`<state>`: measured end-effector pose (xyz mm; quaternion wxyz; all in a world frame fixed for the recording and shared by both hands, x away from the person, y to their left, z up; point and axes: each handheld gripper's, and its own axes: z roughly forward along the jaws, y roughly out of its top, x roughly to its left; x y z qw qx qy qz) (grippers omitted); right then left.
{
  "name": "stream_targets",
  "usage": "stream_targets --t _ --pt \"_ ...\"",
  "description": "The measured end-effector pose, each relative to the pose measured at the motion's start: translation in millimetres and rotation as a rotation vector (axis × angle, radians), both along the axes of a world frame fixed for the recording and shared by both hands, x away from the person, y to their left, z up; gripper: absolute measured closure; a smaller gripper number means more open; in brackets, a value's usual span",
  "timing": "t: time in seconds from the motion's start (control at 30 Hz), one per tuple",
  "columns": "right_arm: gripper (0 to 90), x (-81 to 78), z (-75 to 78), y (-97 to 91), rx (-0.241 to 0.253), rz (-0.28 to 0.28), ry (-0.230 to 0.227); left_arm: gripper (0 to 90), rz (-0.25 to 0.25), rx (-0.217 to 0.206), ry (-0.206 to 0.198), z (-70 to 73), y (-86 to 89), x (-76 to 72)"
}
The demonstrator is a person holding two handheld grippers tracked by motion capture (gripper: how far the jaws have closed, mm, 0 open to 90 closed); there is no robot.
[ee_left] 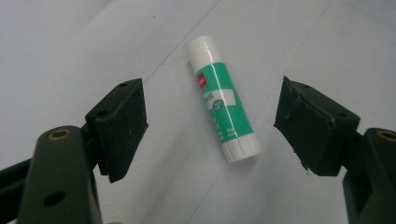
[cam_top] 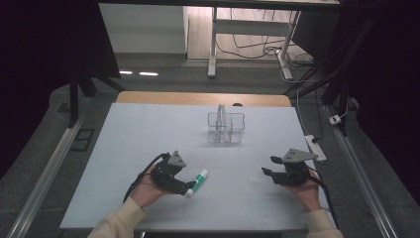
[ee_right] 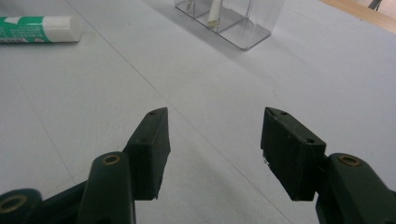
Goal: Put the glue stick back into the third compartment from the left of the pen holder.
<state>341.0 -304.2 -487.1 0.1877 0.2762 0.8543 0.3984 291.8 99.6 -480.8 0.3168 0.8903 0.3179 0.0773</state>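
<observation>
Clear organizer [cam_top: 226, 128] beyond glue stick [cam_top: 197, 182], apparently unobstructed

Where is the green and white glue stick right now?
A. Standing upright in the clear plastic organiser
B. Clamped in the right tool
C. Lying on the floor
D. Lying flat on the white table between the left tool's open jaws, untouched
D: in the left gripper view, the green and white glue stick lies on its side on the white table, with a gap to each pad of the left tool.
</observation>
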Motion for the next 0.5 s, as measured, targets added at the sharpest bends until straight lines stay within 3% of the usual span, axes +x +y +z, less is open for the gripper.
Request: stream_targets --t 0.5 --pt "42.0 0.5 -0.1 -1.7 -0.006 -0.013 -0.001 25.9 -0.031 0.075 0.052 -13.2 -20.2 8.7"
